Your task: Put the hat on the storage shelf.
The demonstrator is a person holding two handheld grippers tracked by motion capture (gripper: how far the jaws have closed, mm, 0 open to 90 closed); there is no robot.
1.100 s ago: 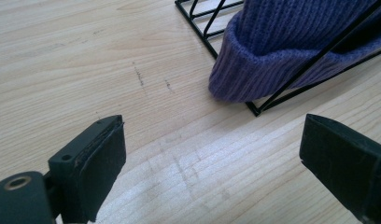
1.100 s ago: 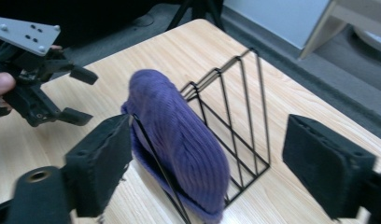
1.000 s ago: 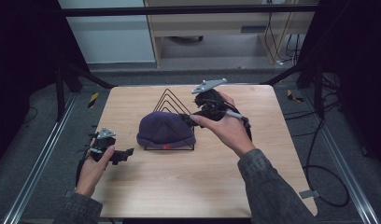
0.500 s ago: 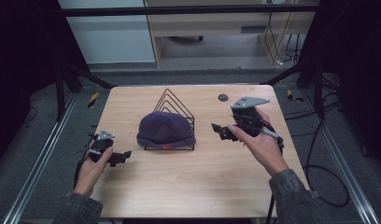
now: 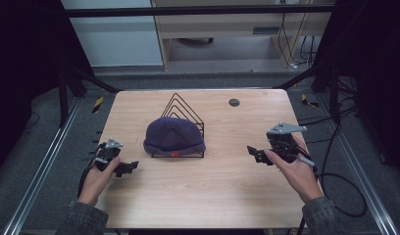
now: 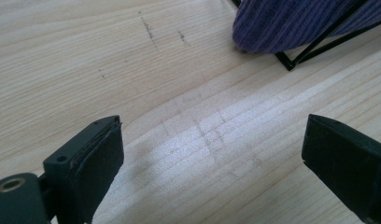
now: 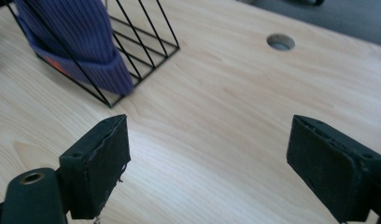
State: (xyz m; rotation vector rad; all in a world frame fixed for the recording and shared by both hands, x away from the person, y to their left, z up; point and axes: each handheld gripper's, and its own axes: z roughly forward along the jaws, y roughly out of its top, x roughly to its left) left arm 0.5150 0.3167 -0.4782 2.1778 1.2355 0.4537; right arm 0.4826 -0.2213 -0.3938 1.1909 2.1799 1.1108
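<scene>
While the purple knitted beanie [image 5: 174, 136] sits draped over the black wire rack [image 5: 184, 108] near the middle of the wooden bench [image 5: 198, 196], both grippers rest well clear of it. In the high view the left gripper [image 5: 128, 168] lies to the left of the beanie and nearer the person, and the right gripper [image 5: 253, 154] lies to the beanie's right, farther off than the left one. The left gripper's jaws stand wide apart with only bare wood between them. The right gripper's jaws are also wide apart and empty, though they have just been closing slightly.

The high view shows the whole layout: the rack's nested triangular wires rising behind the beanie, and a small round hole [image 5: 234, 102] in the bench beyond and to the right of the beanie. The left gripper view adds faint pencil-like marks [image 6: 149, 30] on the wood just short of the beanie's ribbed edge [image 6: 291, 23] and one corner of the rack's base. The right gripper view shows the beanie's folded cuff [image 7: 86, 60] from the side, an orange patch [image 7: 55, 65] low on it, and the hole [image 7: 280, 42] off to the right of the rack [image 7: 142, 37].
</scene>
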